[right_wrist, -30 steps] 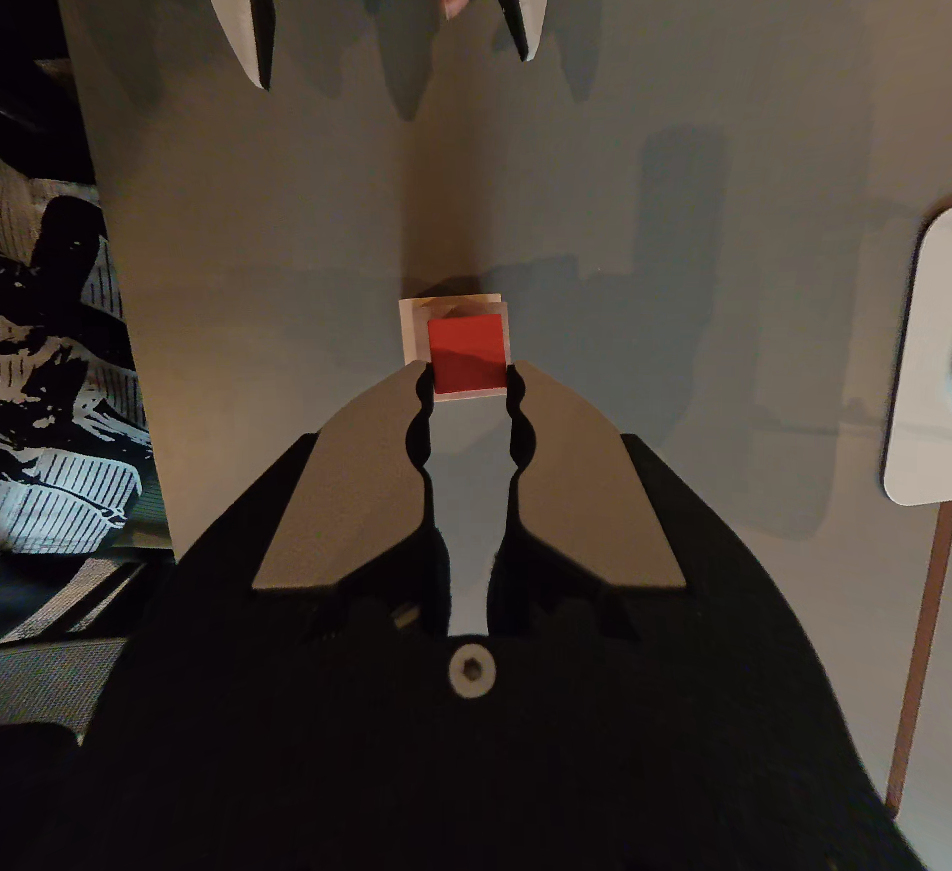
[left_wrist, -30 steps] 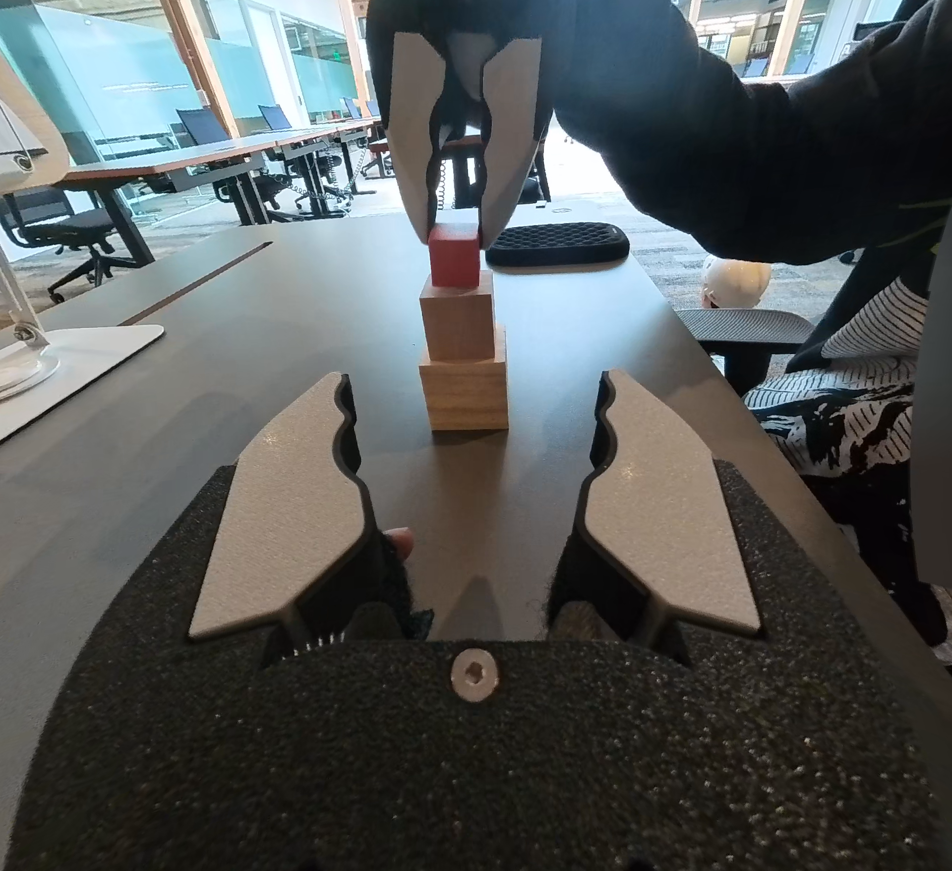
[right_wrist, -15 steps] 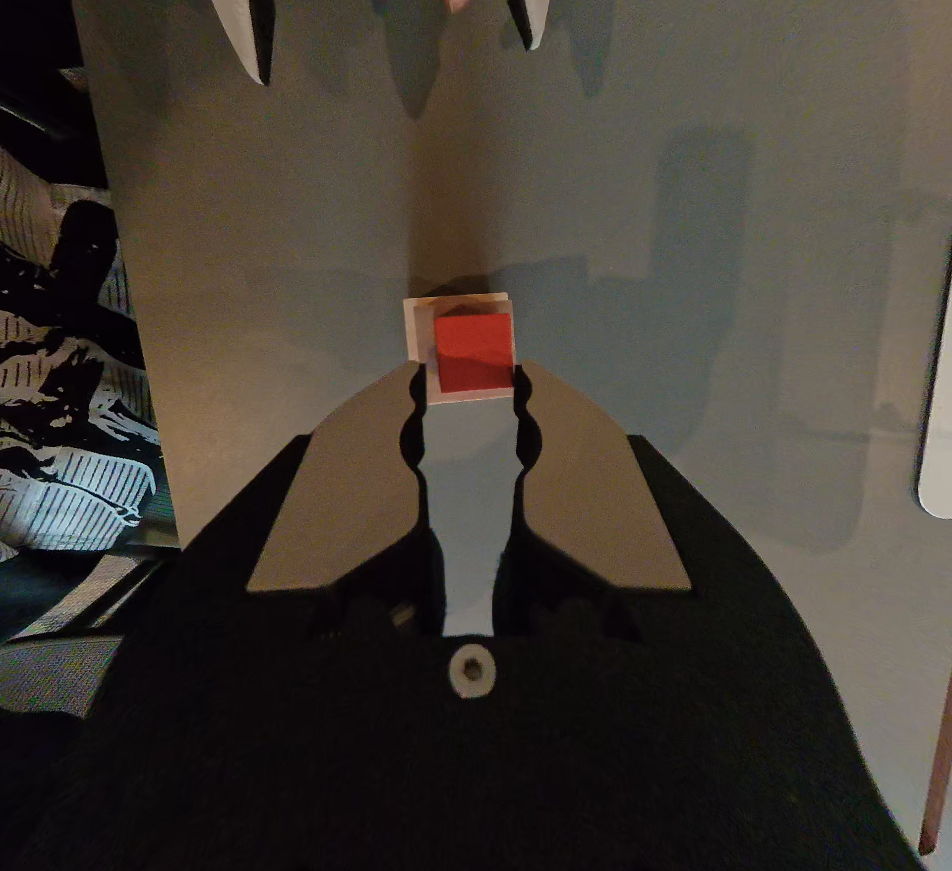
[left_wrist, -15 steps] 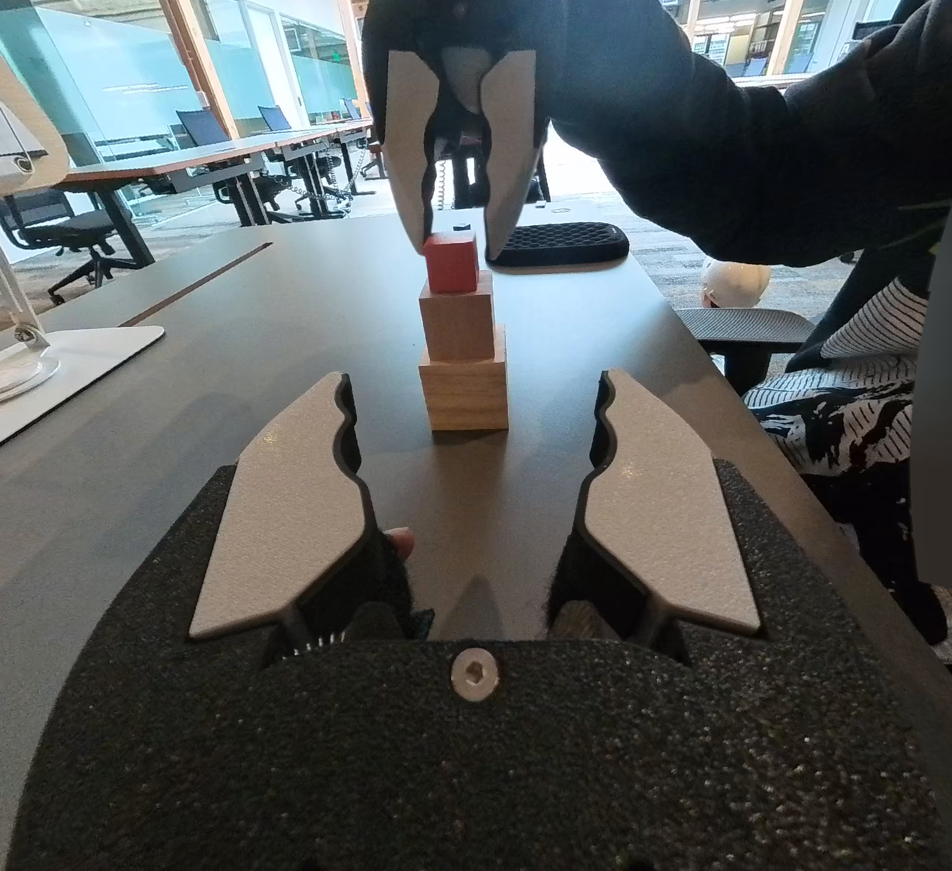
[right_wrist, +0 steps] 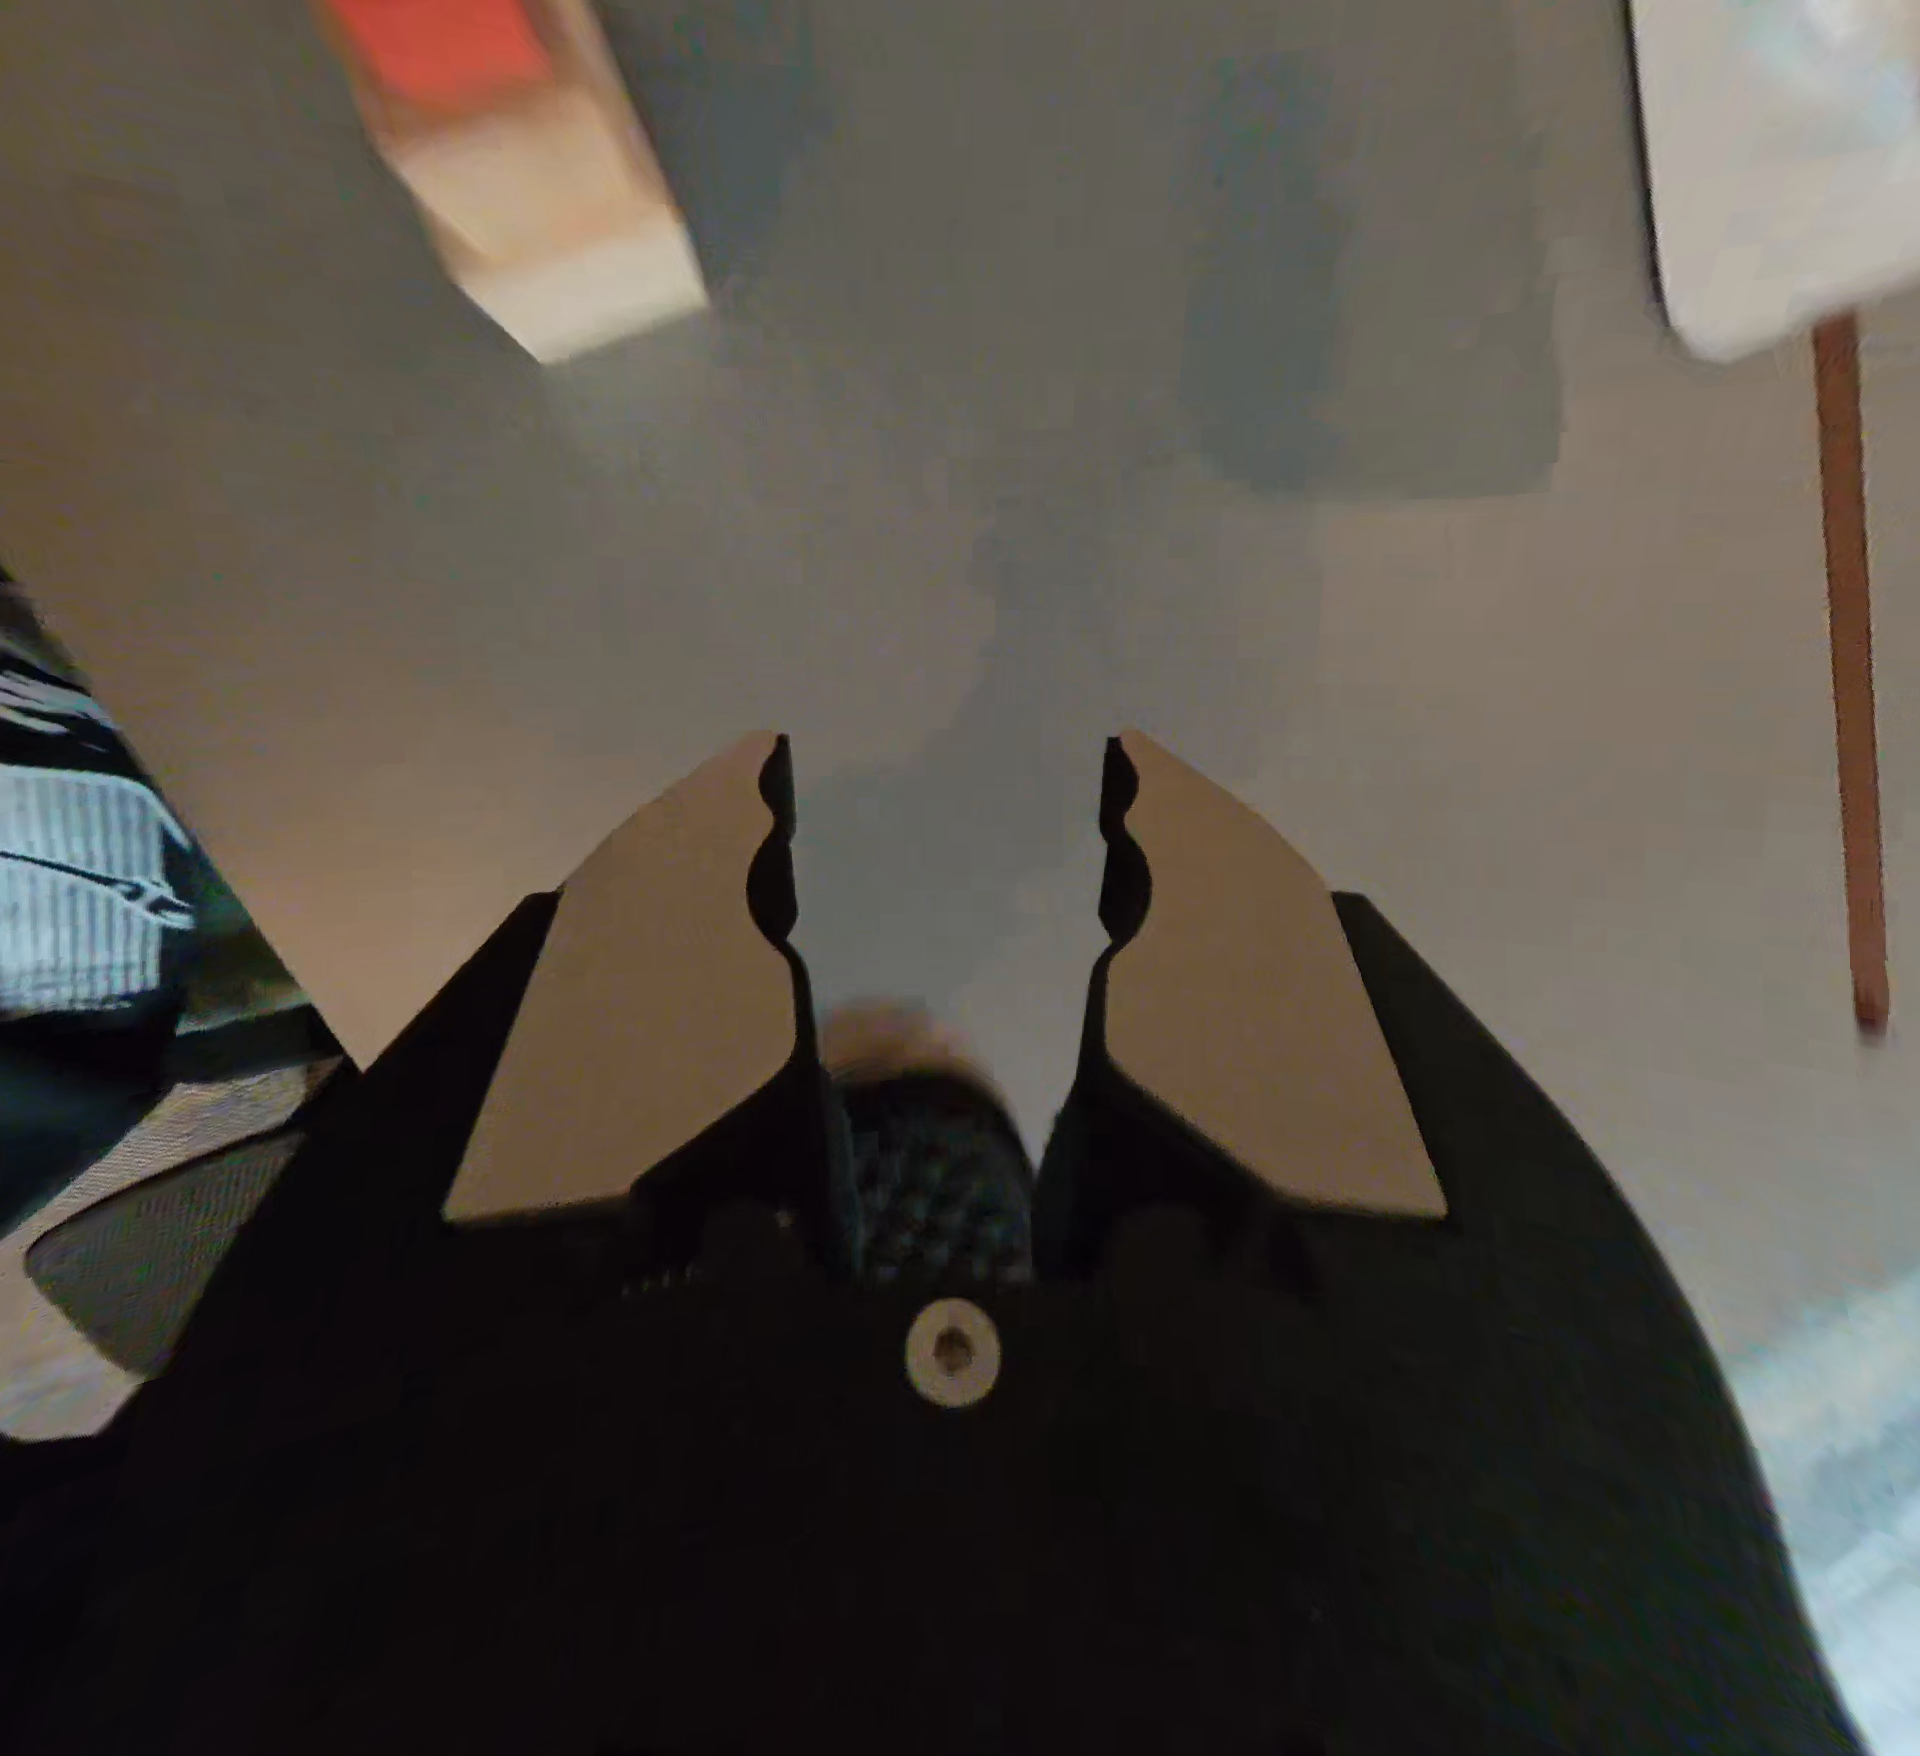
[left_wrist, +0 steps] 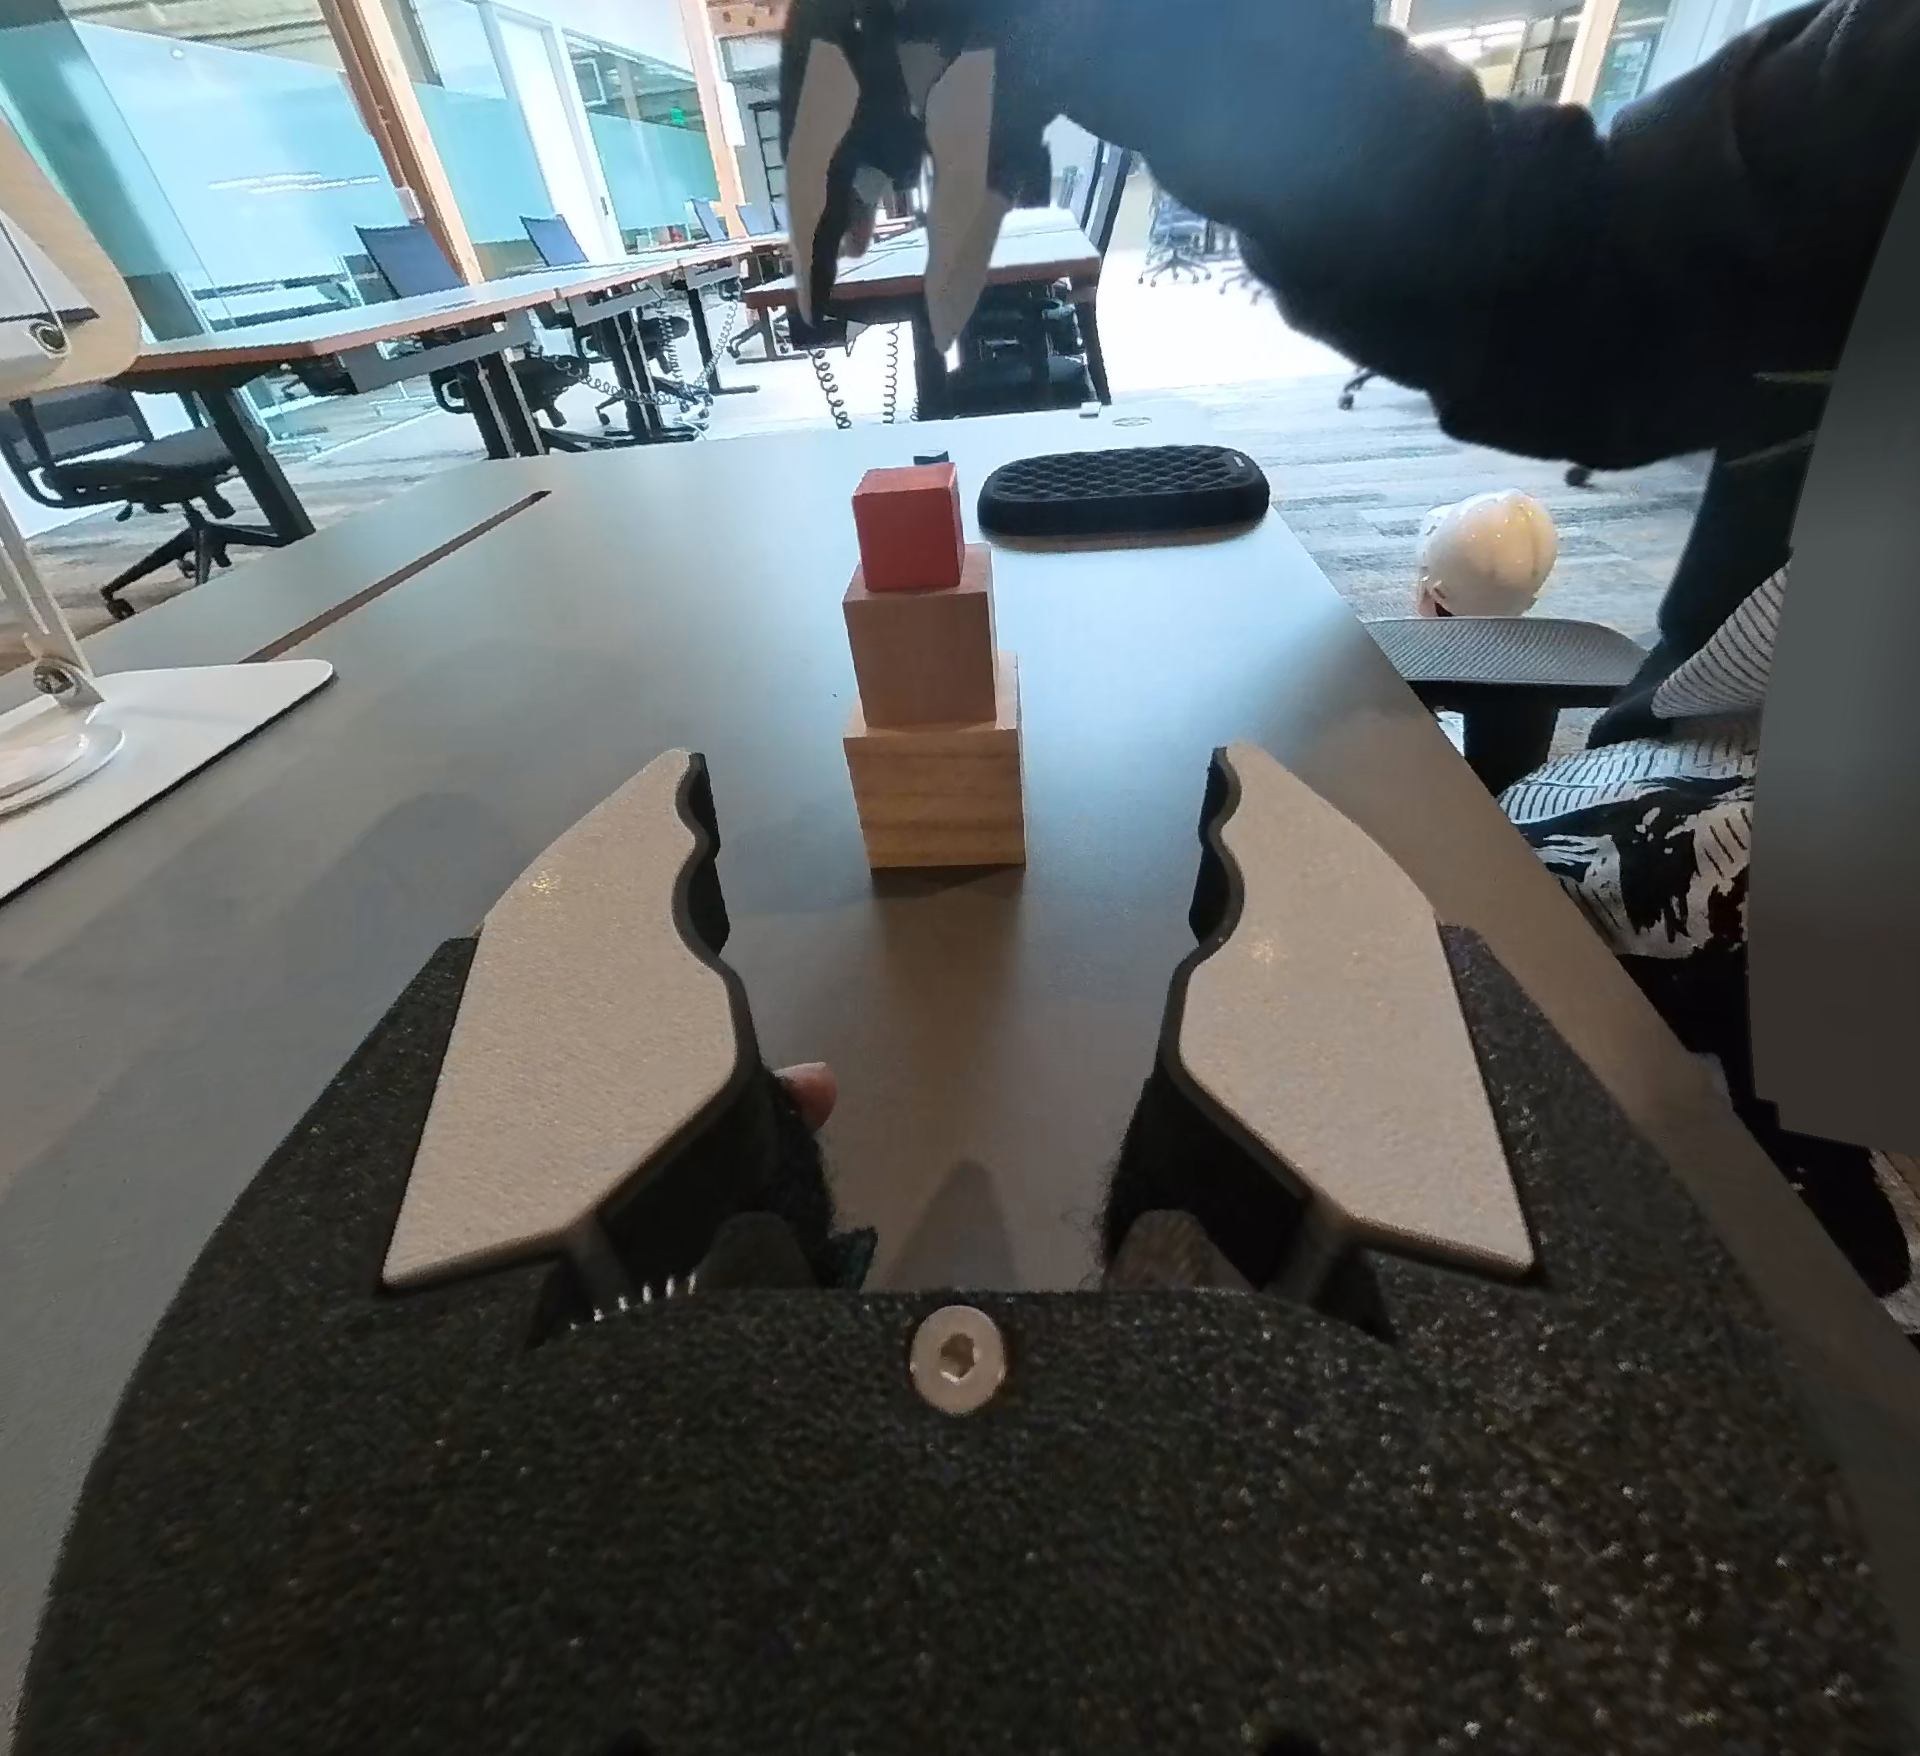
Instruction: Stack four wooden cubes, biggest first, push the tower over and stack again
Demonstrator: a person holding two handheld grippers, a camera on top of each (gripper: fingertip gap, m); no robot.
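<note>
Red, the smallest visible cube (left_wrist: 906,529) now sits free on top of two bare wooden cubes, the middle one (left_wrist: 918,662) on the biggest (left_wrist: 940,797). A second ago the right gripper (left_wrist: 883,324) pinched it; now those fingers are spread and empty, lifted well above the tower and tilted away. That makes three tiers placed, so by my reading a fourth cube is still owed; none shows clearly. The tower stands mid-tabletop (left_wrist: 520,771), nearer the right edge, with the red cube offset to the left. The left gripper (left_wrist: 961,859) holds low, fingers wide apart and empty, the tower just beyond its tips.
</note>
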